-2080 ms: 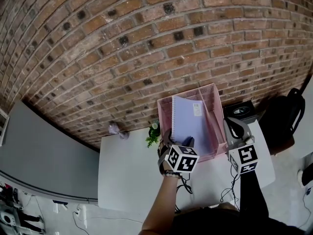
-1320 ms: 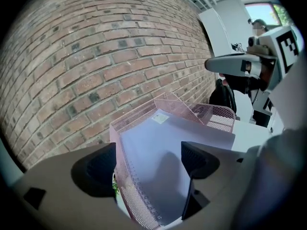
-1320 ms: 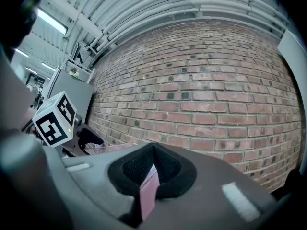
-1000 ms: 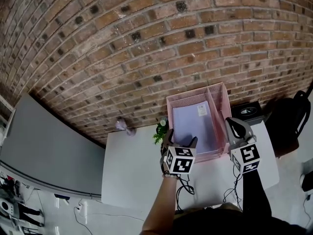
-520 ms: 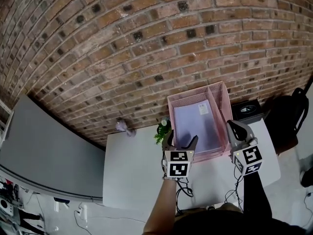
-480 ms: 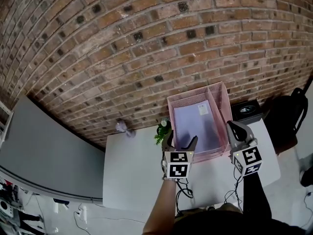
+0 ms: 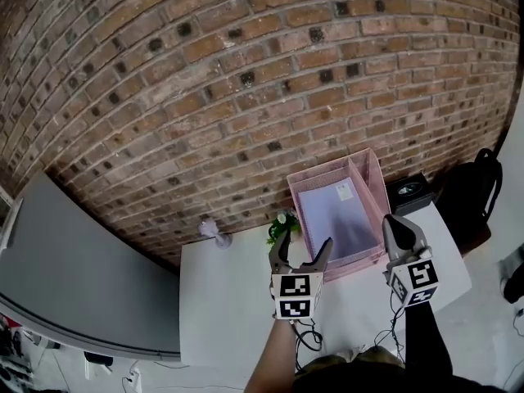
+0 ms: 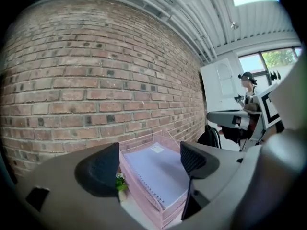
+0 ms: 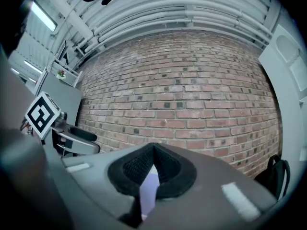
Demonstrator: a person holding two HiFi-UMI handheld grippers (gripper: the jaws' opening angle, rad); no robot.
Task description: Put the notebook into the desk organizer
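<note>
The lilac spiral notebook (image 7: 337, 215) lies flat in the wide compartment of the pink mesh desk organizer (image 7: 293, 211) on the white table. My left gripper (image 7: 303, 246) is open and holds nothing, just in front of the organizer's near left corner. The left gripper view shows the notebook (image 8: 160, 169) and the organizer (image 8: 144, 195) between the spread jaws of that gripper (image 8: 149, 164). My right gripper (image 7: 395, 223) is shut and empty, at the organizer's near right corner. In the right gripper view its jaws (image 9: 152, 164) meet, and a sliver of the notebook (image 9: 149, 190) shows behind them.
A small potted plant (image 7: 281, 223) stands against the organizer's left side, with a lilac object (image 7: 211, 229) further left. A black box (image 7: 407, 191) and a black bag (image 7: 475, 187) sit to the right. A brick wall backs the white table (image 7: 237, 293). Cables hang at its front edge.
The left gripper has let go of the notebook, which went from tilted to flat in the organizer. It has drawn back toward me with its jaws open. The right gripper stays shut.
</note>
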